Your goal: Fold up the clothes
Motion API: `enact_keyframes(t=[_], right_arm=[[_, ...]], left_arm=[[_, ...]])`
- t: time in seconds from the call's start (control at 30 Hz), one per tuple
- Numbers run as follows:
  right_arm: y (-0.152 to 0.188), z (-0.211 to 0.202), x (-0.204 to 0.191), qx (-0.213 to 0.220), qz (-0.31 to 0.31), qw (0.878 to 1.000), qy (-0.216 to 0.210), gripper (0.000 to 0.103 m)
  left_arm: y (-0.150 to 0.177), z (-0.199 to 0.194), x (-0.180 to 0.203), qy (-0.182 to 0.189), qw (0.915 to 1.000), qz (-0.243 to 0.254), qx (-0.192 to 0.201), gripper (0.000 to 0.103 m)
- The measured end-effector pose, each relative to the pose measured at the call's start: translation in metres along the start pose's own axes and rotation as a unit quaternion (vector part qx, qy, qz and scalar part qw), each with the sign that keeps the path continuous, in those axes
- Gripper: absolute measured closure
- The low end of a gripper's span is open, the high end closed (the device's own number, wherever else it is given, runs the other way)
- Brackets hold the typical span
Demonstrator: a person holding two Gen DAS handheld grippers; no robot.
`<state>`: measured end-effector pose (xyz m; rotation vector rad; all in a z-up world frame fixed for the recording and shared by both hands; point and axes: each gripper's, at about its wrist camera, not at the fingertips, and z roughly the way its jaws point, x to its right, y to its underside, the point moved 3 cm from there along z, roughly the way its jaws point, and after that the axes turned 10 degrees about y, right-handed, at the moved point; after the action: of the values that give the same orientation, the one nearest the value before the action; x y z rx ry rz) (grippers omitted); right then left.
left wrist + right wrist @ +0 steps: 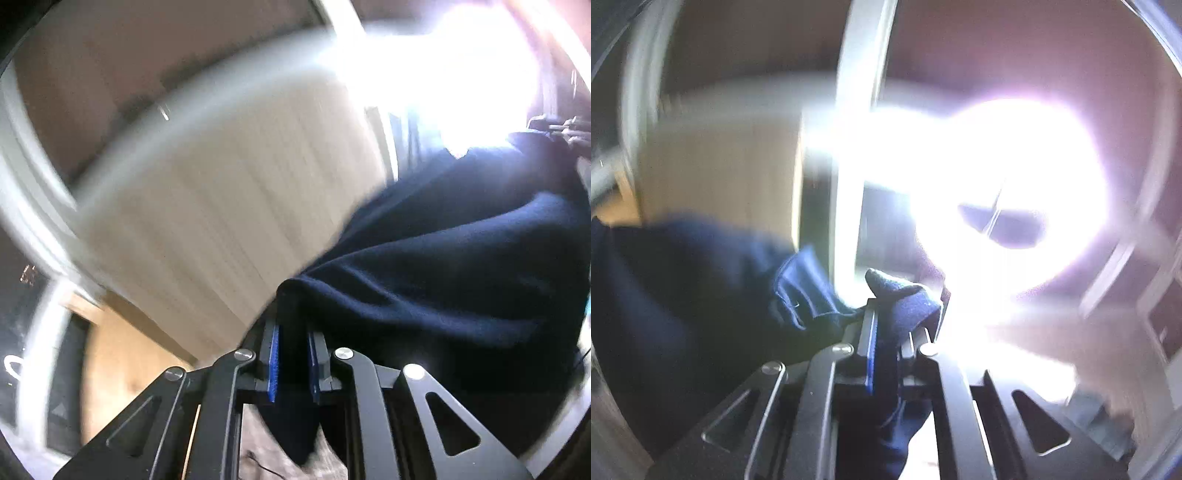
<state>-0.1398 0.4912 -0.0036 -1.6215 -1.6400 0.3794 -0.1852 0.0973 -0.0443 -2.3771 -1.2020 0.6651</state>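
Both your views are badly smeared and washed out by glare (997, 192), so the room behind is mostly guesswork. Biggest thing in play is the cloth (443, 258), a dark navy garment lifted up in front of you and strung between your two hands.

From your left camera it fills the right half of the picture, running from the near centre away to the far right, with soft folds across it. Behind it on the left sits a wide pale panel (229, 192), too blurred to name. Only this view shows that panel, and only this view shows how broad the cloth is.

From your right camera the cloth (683, 295) hangs off to the left as a dark mass, with a stitched hem edge showing near the centre. That seam shows in this view alone. A pale upright bar (849, 147) stands behind it.

Your left gripper (293, 332) has its blue-padded jaws clamped on a fold of the cloth, a point of fabric hanging below them. Your right gripper (894, 321) is likewise pinched onto a bunched corner, which pokes up above the jaws.
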Motion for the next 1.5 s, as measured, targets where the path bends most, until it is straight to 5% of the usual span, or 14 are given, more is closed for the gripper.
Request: enact_keyframes(t=[0.07,0.17,0.23,0.3,0.43,0.53,0.7,0.83,1.0,1.17,1.3,1.43,1.47,1.5], right_arm=[[0.031,0.051,-0.023,-0.065,-0.027,0.997,-0.002,0.096],[0.073,0.073,-0.022,-0.115,-0.018,0.993,-0.028,0.079],[0.086,0.057,-0.002,-0.115,0.007,0.992,-0.042,0.074],[0.100,0.034,0.020,-0.111,0.032,0.992,-0.055,0.055],[0.178,-0.016,0.056,-0.117,0.060,0.988,-0.078,0.041],[0.255,-0.030,0.051,-0.164,0.045,0.983,-0.070,0.039],[0.348,-0.040,0.012,-0.236,0.057,0.965,-0.101,0.039],[0.367,-0.044,-0.018,-0.242,0.014,0.967,-0.079,0.039],[0.367,-0.050,-0.050,-0.231,-0.068,0.969,-0.060,0.039],[0.358,-0.048,-0.063,-0.189,-0.091,0.974,-0.081,0.039],[0.353,-0.049,-0.067,-0.151,-0.093,0.980,-0.094,0.039],[0.359,-0.044,-0.080,-0.143,-0.114,0.977,-0.114,0.039],[0.360,-0.044,-0.080,-0.144,-0.115,0.975,-0.122,0.046],[0.359,-0.046,-0.081,-0.146,-0.115,0.973,-0.138,0.069]], left_arm=[[0.018,0.037,0.004,0.026,0.9990,-0.021,-0.030,0.090],[0.046,0.055,-0.005,0.057,0.9959,-0.056,-0.041,0.090],[0.065,0.049,-0.019,0.071,0.9939,-0.078,-0.033,0.090],[0.095,0.034,-0.030,0.091,0.9913,-0.091,-0.026,0.088],[0.177,0.012,-0.032,0.136,0.9827,-0.117,-0.045,0.075],[0.240,0.013,-0.004,0.174,0.9728,-0.128,-0.084,0.075],[0.281,0.043,0.041,0.206,0.9623,-0.118,-0.132,0.074],[0.276,0.061,0.059,0.220,0.9600,-0.105,-0.137,0.074],[0.260,0.069,0.073,0.201,0.9692,-0.074,-0.122,0.074],[0.253,0.067,0.076,0.180,0.9704,-0.117,-0.111,0.076],[0.249,0.063,0.083,0.166,0.9746,-0.108,-0.104,0.093],[0.252,0.057,0.082,0.161,0.9734,-0.136,-0.090,0.096],[0.252,0.054,0.080,0.157,0.9733,-0.145,-0.085,0.096],[0.253,0.049,0.079,0.153,0.9732,-0.152,-0.080,0.096]])
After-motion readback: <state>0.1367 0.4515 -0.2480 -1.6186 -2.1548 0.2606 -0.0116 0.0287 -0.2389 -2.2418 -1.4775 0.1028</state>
